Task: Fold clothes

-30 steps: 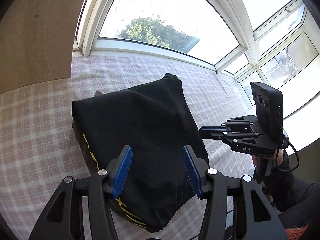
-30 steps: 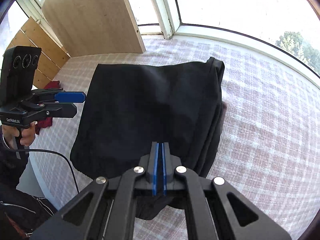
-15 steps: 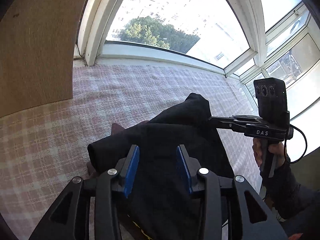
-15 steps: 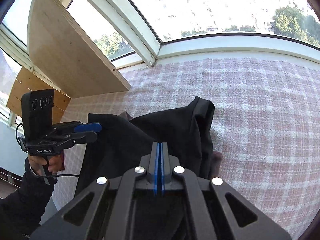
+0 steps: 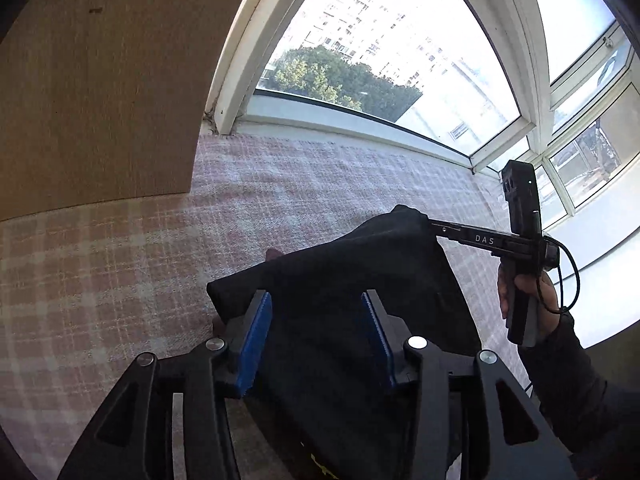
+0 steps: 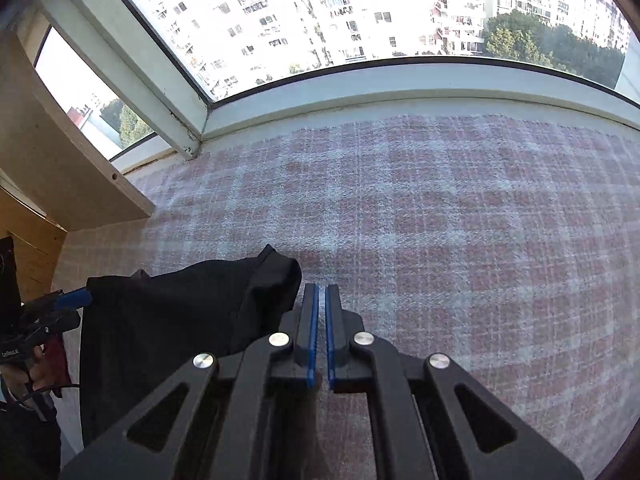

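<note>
The black garment point(image 5: 352, 320) lay folded at lower centre on the checked cloth point(image 5: 120, 280). The left gripper point(image 5: 316, 336) gaped wide over it; the right gripper point(image 6: 321, 336), nearly closed, held nothing. Judged mid-fold or finished.

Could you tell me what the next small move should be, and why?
Probably close the left gripper on the black garment: its pads stand open astride the raised fold, while the right gripper, narrowly parted, holds nothing, the cloth lying beside it.

Your right gripper point(image 6: 321, 312) shows a narrow gap, empty, just right of the black garment point(image 6: 180, 312) on the plaid cloth point(image 6: 460, 220).
</note>
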{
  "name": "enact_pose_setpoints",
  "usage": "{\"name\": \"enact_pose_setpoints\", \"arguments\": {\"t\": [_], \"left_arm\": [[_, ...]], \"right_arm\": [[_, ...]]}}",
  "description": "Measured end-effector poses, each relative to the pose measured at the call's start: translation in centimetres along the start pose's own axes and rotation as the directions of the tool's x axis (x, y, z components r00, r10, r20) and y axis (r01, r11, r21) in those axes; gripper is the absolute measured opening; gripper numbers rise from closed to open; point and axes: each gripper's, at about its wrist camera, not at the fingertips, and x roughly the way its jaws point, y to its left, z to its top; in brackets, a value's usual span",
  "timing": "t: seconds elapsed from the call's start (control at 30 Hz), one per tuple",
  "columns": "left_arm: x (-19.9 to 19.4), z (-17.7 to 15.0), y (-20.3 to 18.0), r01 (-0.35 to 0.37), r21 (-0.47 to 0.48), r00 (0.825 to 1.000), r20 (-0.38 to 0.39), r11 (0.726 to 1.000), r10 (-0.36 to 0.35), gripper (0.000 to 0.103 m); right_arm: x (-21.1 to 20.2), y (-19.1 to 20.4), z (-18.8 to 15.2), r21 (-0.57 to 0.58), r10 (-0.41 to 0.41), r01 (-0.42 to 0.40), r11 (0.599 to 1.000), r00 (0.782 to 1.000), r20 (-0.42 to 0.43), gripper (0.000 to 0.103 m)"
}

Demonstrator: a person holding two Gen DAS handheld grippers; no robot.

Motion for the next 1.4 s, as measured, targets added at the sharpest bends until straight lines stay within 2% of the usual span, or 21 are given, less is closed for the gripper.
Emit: {"name": "enact_pose_setpoints", "arguments": {"t": [0.03, 0.13, 0.2, 0.27, 0.33, 0.4, 0.47, 0.5, 0.57, 0.63, 0.7, 0.77, 0.9, 1.07, 1.4], "left_arm": [[-0.8, -0.3, -0.8, 0.014, 0.008, 1.000, 0.007, 1.000, -0.014, 0.048], [-2.2, -2.0, -3.7, 0.046, 0.044, 0.999, 0.013, 0.998, -0.046, 0.048], [-2.3, -3.7, -5.2, 0.084, 0.054, 0.996, -0.009, 0.995, -0.083, 0.049], [-1.0, -5.5, -5.5, 0.056, 0.069, 0.997, -0.059, 0.996, -0.052, 0.049], [0.3, -7.3, -5.8, 0.028, 0.085, 0.994, -0.107, 0.996, -0.019, 0.049], [1.5, -9.1, -5.9, 0.004, 0.100, 0.989, -0.150, 0.995, 0.011, 0.048], [1.2, -9.7, -5.1, 0.007, 0.087, 0.993, -0.117, 0.996, 0.003, 0.044], [0.3, -9.5, -5.3, -0.007, 0.074, 0.996, -0.094, 0.997, 0.014, 0.044], [-1.5, -9.3, -5.6, -0.038, 0.050, 0.998, -0.044, 0.998, 0.040, 0.049], [-3.8, -9.5, -7.0, -0.084, 0.077, 0.996, 0.036, 0.993, 0.081, 0.059], [-5.9, -10.0, -8.5, -0.129, 0.099, 0.988, 0.095, 0.987, 0.120, 0.069], [-7.6, -10.9, -9.6, -0.165, 0.112, 0.980, 0.130, 0.980, 0.150, 0.075], [-10.9, -13.1, -11.0, -0.198, 0.113, 0.970, 0.168, 0.974, 0.177, 0.079], [-15.5, -16.0, -11.6, -0.175, 0.102, 0.963, 0.223, 0.979, 0.149, 0.080], [-24.6, -22.3, -11.9, -0.203, 0.158, 0.945, 0.290, 0.966, 0.152, 0.080]], "right_arm": [[-1.5, 0.6, -0.5, -0.029, 0.000, 0.001, 1.000, 1.000, 0.028, 0.004], [-4.2, 3.8, -3.2, -0.102, 0.113, -0.109, 0.989, 0.993, 0.028, 0.004], [-4.9, 5.7, -5.6, -0.138, 0.158, -0.159, 0.978, 0.987, -0.014, 0.004], [-4.7, 7.2, -8.0, -0.151, 0.183, -0.190, 0.970, 0.981, -0.061, 0.004], [-3.5, 7.3, -10.0, -0.154, 0.117, -0.132, 0.979, 0.988, -0.101, 0.004], [-2.3, 6.2, -11.3, -0.128, 0.088, -0.104, 0.986, 0.988, -0.128, 0.003], [-2.7, 5.3, -11.3, -0.051, 0.102, -0.109, 0.993, 0.987, -0.122, 0.001], [-3.4, 5.5, -11.2, -0.039, 0.073, -0.077, 0.996, 0.991, -0.108, 0.005], [-5.9, 6.6, -11.4, -0.068, -0.002, 0.002, 0.998, 1.000, -0.009, 0.020], [-8.3, 8.1, -12.0, -0.096, -0.022, 0.030, 0.995, 0.996, 0.087, 0.075], [-10.2, 9.6, -12.8, -0.105, -0.009, 0.024, 0.994, 0.990, 0.138, 0.091], [-11.7, 11.2, -13.7, -0.109, -0.019, 0.036, 0.993, 0.988, 0.154, 0.091], [-14.1, 14.7, -15.7, -0.144, -0.078, 0.105, 0.984, 0.980, 0.184, 0.091], [-17.7, 19.2, -18.9, -0.157, -0.123, 0.164, 0.974, 0.963, 0.242, 0.095], [-22.6, 30.2, -26.7, -0.140, -0.217, 0.279, 0.950, 0.912, 0.349, 0.096]]}}
